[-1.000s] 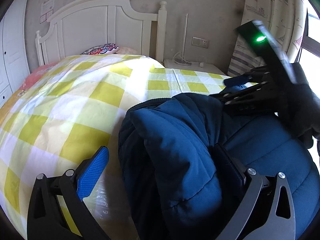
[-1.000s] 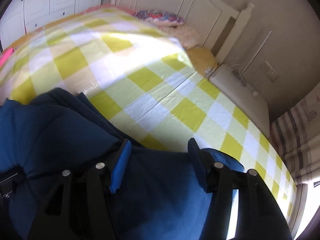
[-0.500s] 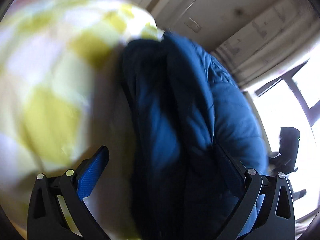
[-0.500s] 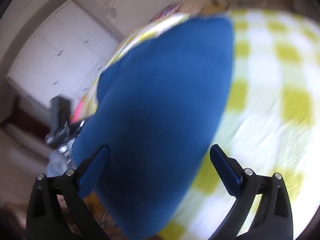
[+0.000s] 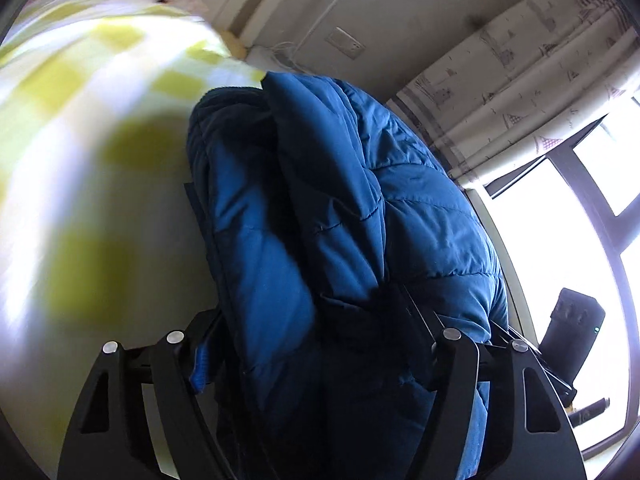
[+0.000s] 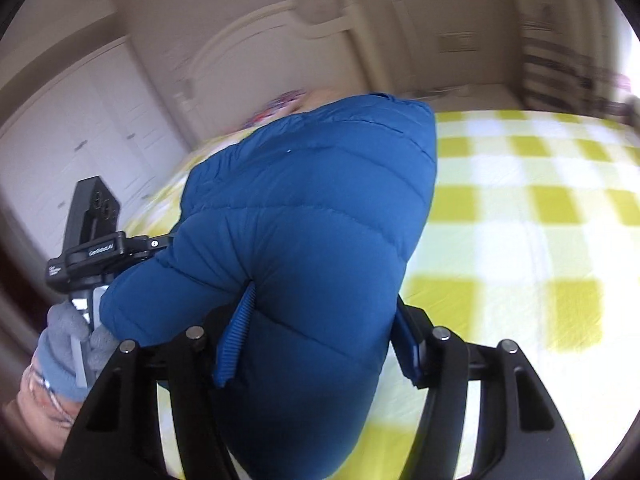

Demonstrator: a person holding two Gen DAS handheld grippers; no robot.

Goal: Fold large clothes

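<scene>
A folded blue puffer jacket (image 5: 344, 208) fills the middle of the left wrist view, held up above the yellow-checked bed (image 5: 80, 128). My left gripper (image 5: 316, 356) is shut on a thick fold of it, jaws pressed into the padding. In the right wrist view the same jacket (image 6: 312, 216) hangs between my right gripper's (image 6: 324, 340) jaws, which are shut on it. The left gripper's body (image 6: 92, 248) and a grey-gloved hand (image 6: 68, 336) show at the left there.
The checked bedspread (image 6: 520, 240) spreads to the right. A white headboard (image 6: 280, 36) and white wardrobe doors (image 6: 80, 128) stand behind. A curtain (image 5: 520, 60) and a bright window (image 5: 560, 248) are at the right, with the right gripper's body (image 5: 572, 336) in front.
Both grippers have closed on the jacket and lifted it off the bed, tilting and swinging; the jacket now hangs bunched between the jaws.
</scene>
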